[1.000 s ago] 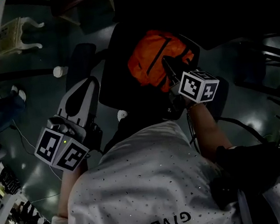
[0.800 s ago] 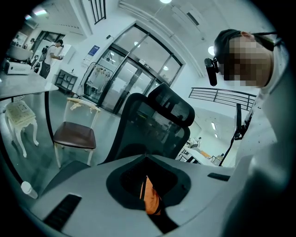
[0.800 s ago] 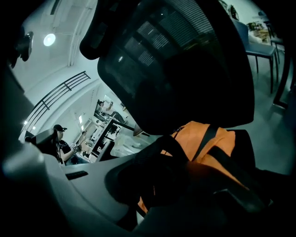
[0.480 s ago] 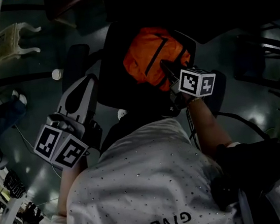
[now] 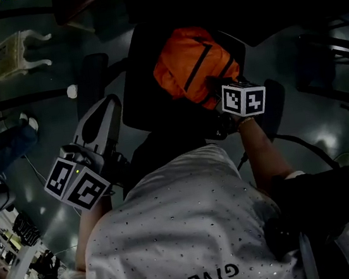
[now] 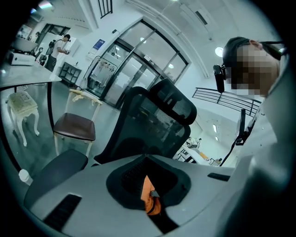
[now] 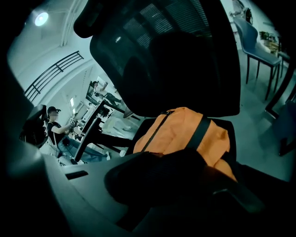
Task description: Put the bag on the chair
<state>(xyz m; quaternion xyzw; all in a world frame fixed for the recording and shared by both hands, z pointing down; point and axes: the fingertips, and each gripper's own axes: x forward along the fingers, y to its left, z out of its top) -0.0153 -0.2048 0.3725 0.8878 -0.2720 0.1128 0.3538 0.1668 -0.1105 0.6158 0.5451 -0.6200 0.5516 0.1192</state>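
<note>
Two grippers, right gripper point(image 5: 213, 88) fingers clamped on a dark part of the orange bag point(image 5: 187, 64), bag lying on the black chair point(image 5: 141, 105) seat, backrest point(image 7: 185, 60) just beyond, left gripper point(image 5: 108, 109) fingers together near the armrest point(image 5: 92, 79), white chair point(image 6: 74, 127) farther off

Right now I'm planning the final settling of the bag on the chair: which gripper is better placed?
Right. The right gripper is already at the orange bag, which lies on the black chair seat. The left gripper is shut and off to the side, clear of the bag.
</note>
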